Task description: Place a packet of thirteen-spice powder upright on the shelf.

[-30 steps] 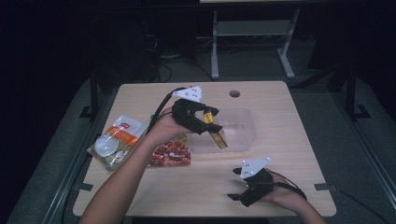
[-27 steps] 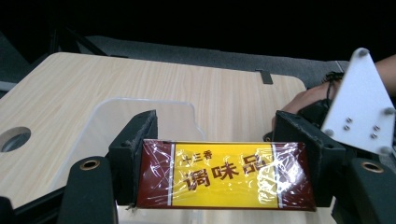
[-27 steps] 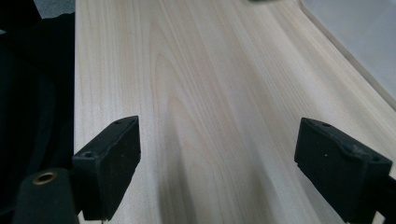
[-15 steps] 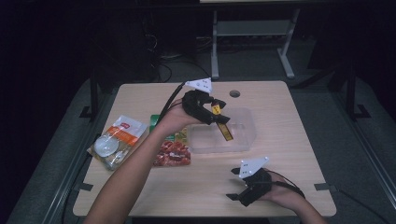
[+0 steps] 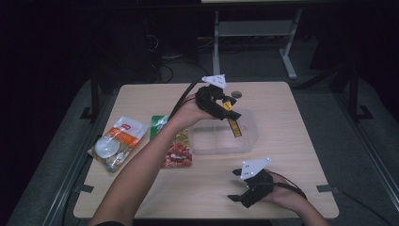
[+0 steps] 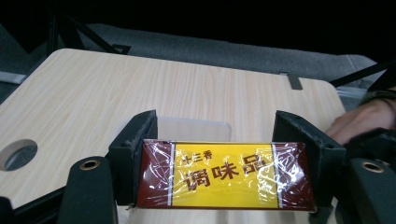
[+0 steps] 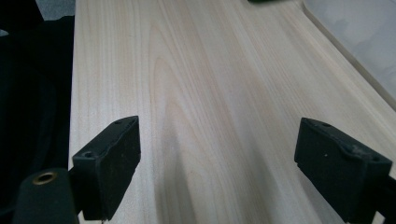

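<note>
Your left gripper (image 5: 225, 107) was up in the air over the far side of the clear plastic box (image 5: 221, 141), and it squeezed a flat red and yellow packet (image 6: 226, 174) between its two jaws. The packet hung down over the box. Your right gripper (image 5: 245, 188) rested low on the near side of the wooden table (image 5: 301, 122), with its jaws spread wide and nothing between them. A bag of white round things (image 5: 115, 143) and a red and green snack bag (image 5: 176, 150) lay to the left of the box.
</note>
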Tool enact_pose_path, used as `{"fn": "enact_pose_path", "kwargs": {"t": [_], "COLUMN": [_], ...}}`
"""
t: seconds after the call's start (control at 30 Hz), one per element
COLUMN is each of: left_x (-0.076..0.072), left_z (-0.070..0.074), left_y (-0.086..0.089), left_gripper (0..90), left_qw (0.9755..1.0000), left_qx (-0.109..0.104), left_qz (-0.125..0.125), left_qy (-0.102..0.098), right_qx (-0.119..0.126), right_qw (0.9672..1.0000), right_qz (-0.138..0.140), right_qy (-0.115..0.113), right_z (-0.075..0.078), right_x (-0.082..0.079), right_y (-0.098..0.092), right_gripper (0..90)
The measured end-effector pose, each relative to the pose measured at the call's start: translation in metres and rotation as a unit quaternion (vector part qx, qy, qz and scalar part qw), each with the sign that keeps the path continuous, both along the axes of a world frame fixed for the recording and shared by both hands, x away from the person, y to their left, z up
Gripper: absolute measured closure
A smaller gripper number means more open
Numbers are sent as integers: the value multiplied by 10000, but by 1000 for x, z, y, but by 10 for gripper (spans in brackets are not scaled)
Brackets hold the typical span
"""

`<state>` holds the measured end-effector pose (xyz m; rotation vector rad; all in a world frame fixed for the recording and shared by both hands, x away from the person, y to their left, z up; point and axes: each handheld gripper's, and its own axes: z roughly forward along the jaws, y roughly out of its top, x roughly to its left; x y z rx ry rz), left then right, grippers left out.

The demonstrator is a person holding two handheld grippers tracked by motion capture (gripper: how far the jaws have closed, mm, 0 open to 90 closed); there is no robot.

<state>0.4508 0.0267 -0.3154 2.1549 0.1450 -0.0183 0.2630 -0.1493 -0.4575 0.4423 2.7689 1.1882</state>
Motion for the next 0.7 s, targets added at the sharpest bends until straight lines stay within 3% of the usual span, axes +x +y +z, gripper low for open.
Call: {"fn": "enact_pose_path", "kwargs": {"t": [0.17,0.3,0.4,0.7], "left_x": [7,12,15,23], "left_z": [-1,-1,0,-10], "left_y": [-13,-20,-27,-45], "left_gripper": [317,317,316,316], "left_qw": [10000,10000,9999,9997], "left_qx": [82,-42,31,81], "left_qz": [-10,-10,-88,-170], "left_qy": [-43,0,-75,-152], "right_qx": [-32,-47,-56,-7], "right_qw": [10000,10000,9999,10000], "right_qz": [75,75,104,49], "right_qy": [-15,9,26,59], "right_z": [-2,-2,-3,-3], "right_x": [0,0,0,1], "right_y": [2,4,6,4], "right_gripper": [143,143,143,142]}}
